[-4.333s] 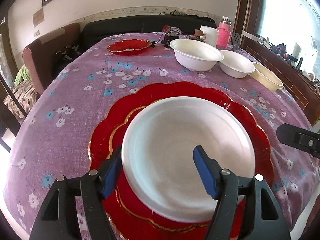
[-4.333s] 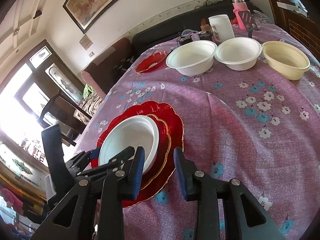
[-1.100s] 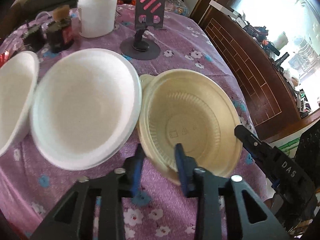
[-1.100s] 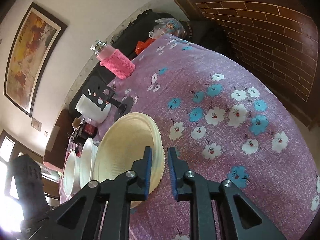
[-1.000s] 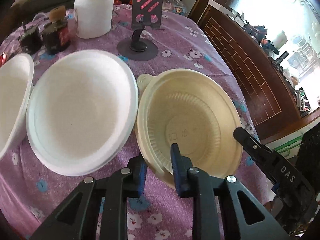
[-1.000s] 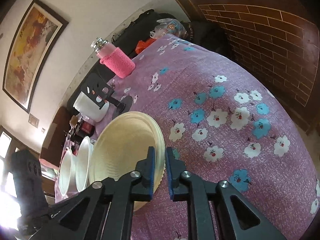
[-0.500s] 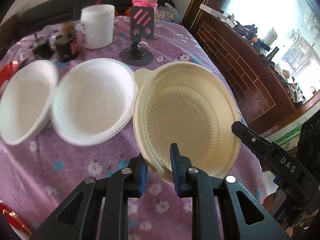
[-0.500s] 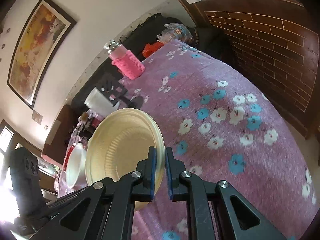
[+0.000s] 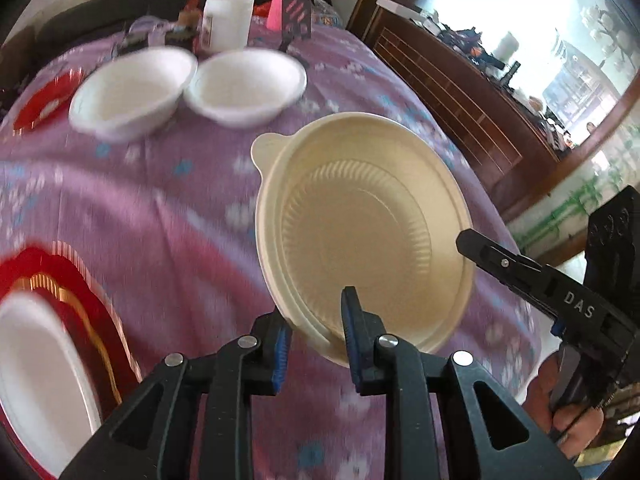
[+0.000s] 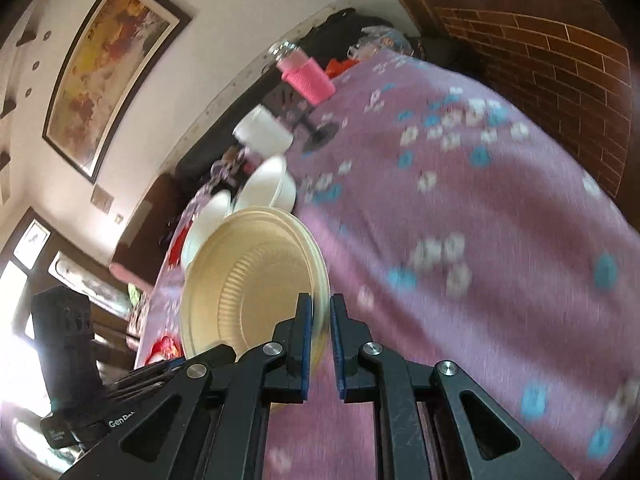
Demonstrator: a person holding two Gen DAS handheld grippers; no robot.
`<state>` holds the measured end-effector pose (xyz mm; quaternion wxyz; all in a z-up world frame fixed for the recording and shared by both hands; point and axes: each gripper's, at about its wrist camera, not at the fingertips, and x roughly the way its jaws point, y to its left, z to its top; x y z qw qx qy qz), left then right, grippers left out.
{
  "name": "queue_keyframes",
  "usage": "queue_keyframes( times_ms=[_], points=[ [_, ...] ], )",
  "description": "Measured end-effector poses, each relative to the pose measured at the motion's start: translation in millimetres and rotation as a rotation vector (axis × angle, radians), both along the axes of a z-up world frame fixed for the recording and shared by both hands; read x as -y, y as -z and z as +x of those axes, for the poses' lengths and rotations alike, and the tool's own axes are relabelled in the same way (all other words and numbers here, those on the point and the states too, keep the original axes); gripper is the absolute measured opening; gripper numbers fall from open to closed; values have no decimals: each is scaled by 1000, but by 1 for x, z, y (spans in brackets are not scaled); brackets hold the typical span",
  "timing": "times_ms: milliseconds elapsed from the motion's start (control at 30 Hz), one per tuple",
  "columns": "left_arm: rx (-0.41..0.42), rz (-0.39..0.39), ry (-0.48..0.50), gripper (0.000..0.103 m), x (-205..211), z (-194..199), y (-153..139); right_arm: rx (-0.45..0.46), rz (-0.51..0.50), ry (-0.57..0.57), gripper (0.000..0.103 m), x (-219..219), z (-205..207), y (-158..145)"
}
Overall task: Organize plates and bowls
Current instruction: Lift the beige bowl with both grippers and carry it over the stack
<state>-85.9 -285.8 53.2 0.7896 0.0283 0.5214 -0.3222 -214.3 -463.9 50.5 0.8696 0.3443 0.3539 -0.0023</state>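
Observation:
A cream plastic bowl (image 9: 360, 220) hangs above the purple flowered tablecloth (image 9: 192, 208), held by both grippers. My left gripper (image 9: 316, 340) is shut on its near rim. My right gripper (image 10: 320, 328) is shut on the rim of the cream bowl (image 10: 248, 280) at its right side; it also shows at the right of the left wrist view as a black arm (image 9: 532, 280). Two white bowls (image 9: 132, 88) (image 9: 248, 84) stand side by side at the far end. At lower left a white bowl (image 9: 36, 372) sits on stacked red plates (image 9: 76, 300).
A small red plate (image 9: 48, 100) lies far left. A white tub (image 9: 226, 20), a pink-sleeved bottle (image 9: 288, 0) and a black phone stand (image 9: 296, 16) crowd the far table end. A brick-faced wooden counter (image 9: 460, 88) runs along the right. A person's hand (image 9: 560, 412) grips the right tool.
The cream bowl has been lifted off the table and carried back, away from the two white bowls, toward the red plates. Both grippers kept their hold on its rim.

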Motion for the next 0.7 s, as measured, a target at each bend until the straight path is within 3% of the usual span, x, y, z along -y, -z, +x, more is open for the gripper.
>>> queue_keyframes(
  times_ms=[267,433,567,700],
  points=[
    [-55,-13,-2,22,-14,-11,26,-49,-27,-32,12,-17,-17,8],
    [11,5,-16,25,-14,-10,22,-57,-59,-41,13,-22,-10,11],
    [64,27,-42,44,-12,-7,19,-58,-60,-47,14,-20,-4,15],
    [95,51,-54,44,-12,-4,19,-61,-73,-41,15,-18,0,18]
  ],
)
